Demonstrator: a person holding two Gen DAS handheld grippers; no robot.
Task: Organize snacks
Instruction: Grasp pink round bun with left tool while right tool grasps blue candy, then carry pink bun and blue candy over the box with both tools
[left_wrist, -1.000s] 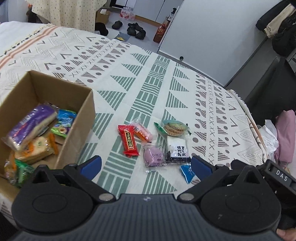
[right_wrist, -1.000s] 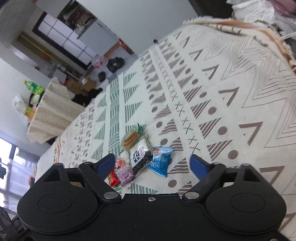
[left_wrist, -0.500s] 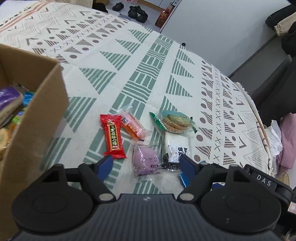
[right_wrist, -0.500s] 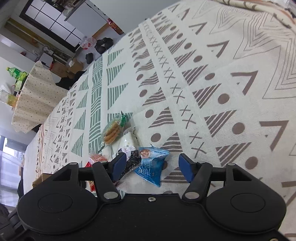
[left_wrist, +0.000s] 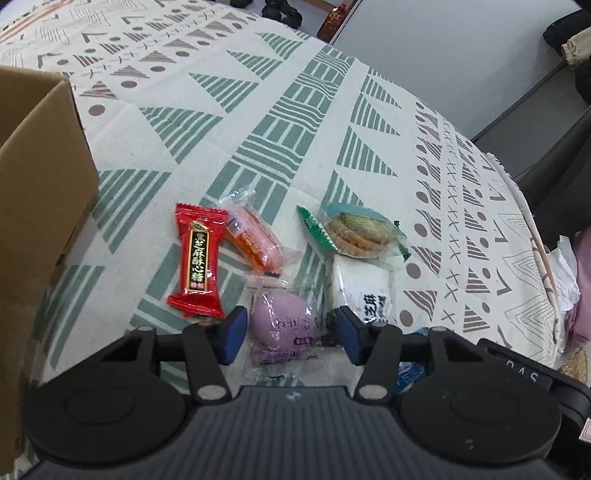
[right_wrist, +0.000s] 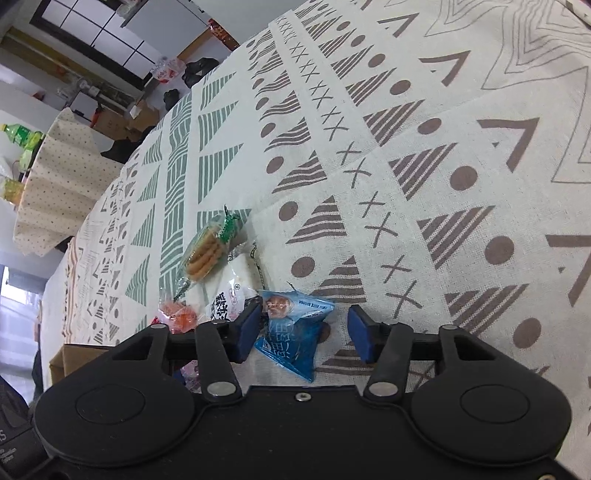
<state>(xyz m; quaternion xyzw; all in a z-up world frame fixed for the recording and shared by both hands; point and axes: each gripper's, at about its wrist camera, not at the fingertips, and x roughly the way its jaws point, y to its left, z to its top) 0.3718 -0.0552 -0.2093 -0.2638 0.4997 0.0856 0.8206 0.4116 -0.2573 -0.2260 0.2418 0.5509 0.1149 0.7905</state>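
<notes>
Several snacks lie on the patterned cloth. My left gripper (left_wrist: 290, 334) is open, its blue pads on either side of a purple snack pack (left_wrist: 283, 322). Around it lie a red candy bar (left_wrist: 197, 260), an orange pack (left_wrist: 253, 240), a cookie pack (left_wrist: 356, 230) and a white pack (left_wrist: 365, 291). My right gripper (right_wrist: 303, 334) is open, with a blue snack pack (right_wrist: 293, 330) between its pads. The cookie pack (right_wrist: 207, 249) and the white pack (right_wrist: 231, 291) lie just beyond it. The cardboard box (left_wrist: 40, 177) stands at the left.
The patterned cloth (left_wrist: 288, 110) covers the table. A dark chair (left_wrist: 554, 166) and clothes stand past the right edge. A second draped table (right_wrist: 55, 181) with bottles stands far off in the right wrist view. The box edge (right_wrist: 74, 354) shows low left there.
Both grippers have come down and forward onto the snacks and their jaws have narrowed. The left one moved right, away from the box, to the purple pack; the right one reached the blue pack.
</notes>
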